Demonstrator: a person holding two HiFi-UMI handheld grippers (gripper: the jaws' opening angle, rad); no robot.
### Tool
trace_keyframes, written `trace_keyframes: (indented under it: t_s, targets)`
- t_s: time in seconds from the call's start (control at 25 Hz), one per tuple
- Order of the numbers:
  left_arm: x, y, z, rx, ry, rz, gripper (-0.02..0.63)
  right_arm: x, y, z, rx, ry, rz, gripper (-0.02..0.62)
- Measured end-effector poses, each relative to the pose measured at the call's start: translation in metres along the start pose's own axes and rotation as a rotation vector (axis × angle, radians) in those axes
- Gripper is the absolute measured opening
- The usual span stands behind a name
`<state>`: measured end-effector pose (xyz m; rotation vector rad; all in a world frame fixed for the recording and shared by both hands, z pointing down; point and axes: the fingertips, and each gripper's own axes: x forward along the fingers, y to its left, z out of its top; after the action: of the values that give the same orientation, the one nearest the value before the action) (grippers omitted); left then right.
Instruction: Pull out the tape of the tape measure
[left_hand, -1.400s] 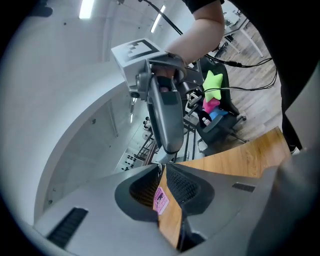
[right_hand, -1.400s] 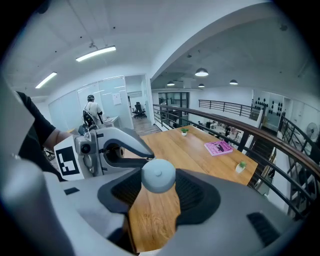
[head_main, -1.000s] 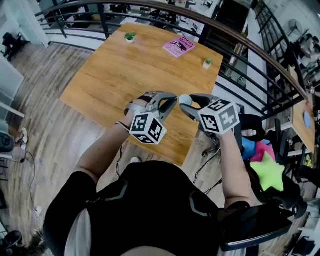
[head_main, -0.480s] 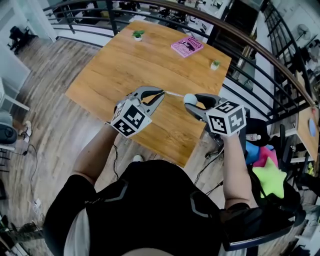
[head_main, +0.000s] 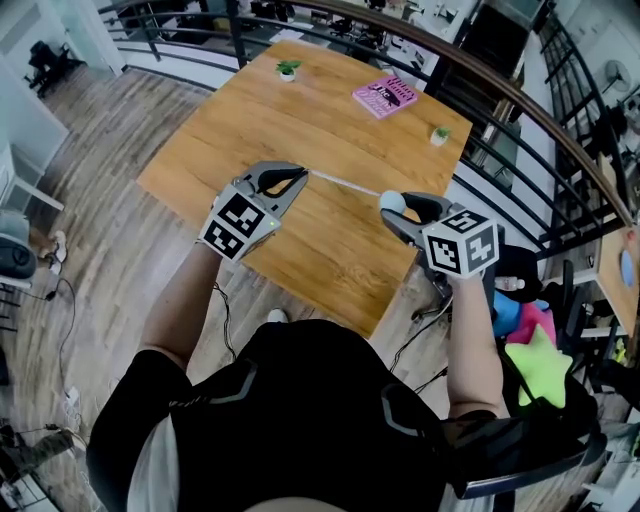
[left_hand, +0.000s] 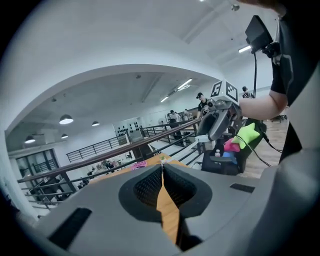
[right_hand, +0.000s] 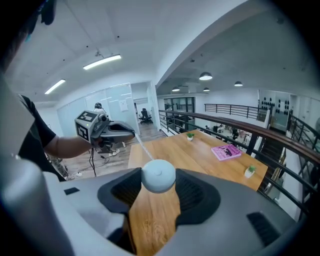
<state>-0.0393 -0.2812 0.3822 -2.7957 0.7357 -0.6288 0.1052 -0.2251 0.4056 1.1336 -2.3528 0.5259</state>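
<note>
Left gripper: jaws shut flat on the tip of the tape. Right gripper: jaws part-way apart and clamped on the tape measure, a round pale-blue case sitting right at its fingertips.

- The two grippers are held apart, tips pointing at each other. The tape runs as a thin pale line from the left tips across to the case in the right tips, looks taut and slopes slightly.
- Likely why: the right gripper anchors the case and the left holds the free end, so spreading the hands pays out tape. A pinch at the very tip keeps the strip in line with the pull.
- Judgement: tape is partly out, and more spread would give more length.
- Risk: a thin strip in flat pads could slip, and the round case could roll in the grip.

Below and ahead of both grippers is a bare wooden table. At its far side, beyond the grippers, lie a pink book and two small potted plants. A dark railing curves past the right gripper's side, and there is plank floor off to the left gripper's side. The room is an open office mezzanine with ceiling lights.
</note>
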Motion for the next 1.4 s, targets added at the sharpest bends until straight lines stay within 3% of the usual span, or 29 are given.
trace_keyframes:
  t_s: [0.2, 0.48, 0.64, 0.92, 1.4]
  targets:
    - [-0.014, 0.024, -0.013, -0.066, 0.012, 0.032, 0.035, -0.003, -0.011, -0.002, 0.007, 0.013, -0.039, 0.221]
    - [-0.025, 0.032, -0.023, -0.093, 0.030, 0.054, 0.035, -0.002, -0.009, -0.003, 0.030, -0.007, -0.006, 0.221]
    - [-0.031, 0.043, -0.028, -0.161, 0.017, 0.073, 0.034, -0.005, -0.017, -0.007, 0.029, 0.007, -0.043, 0.221]
    - [-0.035, 0.050, -0.034, -0.211, 0.024, 0.095, 0.034, -0.016, -0.030, -0.012, 0.051, -0.002, -0.069, 0.221]
    - [-0.035, 0.054, -0.039, -0.190, 0.052, 0.118, 0.034, -0.025, -0.044, -0.025, 0.062, 0.021, -0.111, 0.221]
